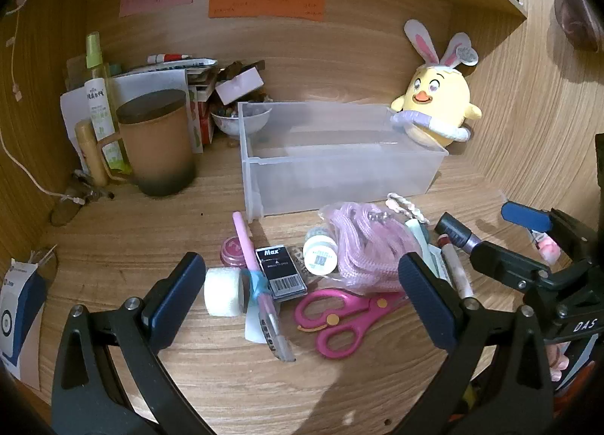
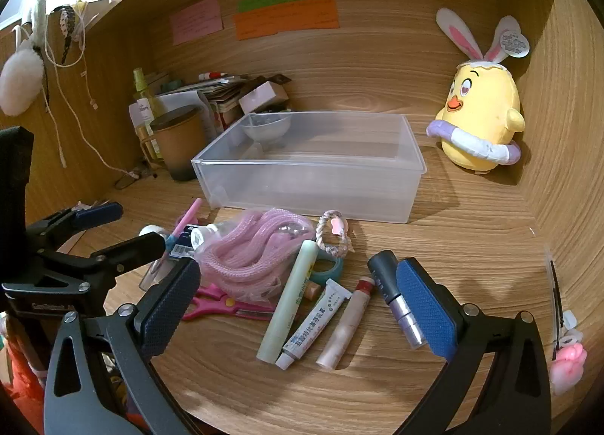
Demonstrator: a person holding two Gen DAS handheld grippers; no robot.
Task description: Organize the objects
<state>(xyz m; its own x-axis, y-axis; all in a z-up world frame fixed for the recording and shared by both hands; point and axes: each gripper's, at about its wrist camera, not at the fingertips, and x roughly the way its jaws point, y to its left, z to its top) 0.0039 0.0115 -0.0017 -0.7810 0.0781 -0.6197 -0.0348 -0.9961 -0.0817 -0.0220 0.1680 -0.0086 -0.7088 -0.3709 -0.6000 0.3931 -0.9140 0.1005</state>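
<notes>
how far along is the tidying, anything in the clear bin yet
Nothing looks done: the clear plastic bin appears empty. Nothing is in hand; the left gripper and right gripper are open above the pile. Still on the desk: pink scissors, pink cord bundle, ointment tube, white tape roll and the rest.

One clear plastic bin (image 2: 309, 171), one pink scissors (image 1: 339, 316), one pink cord bundle (image 2: 249, 254), one chick plush (image 2: 481, 114), three paper notes (image 1: 266, 3).
</notes>
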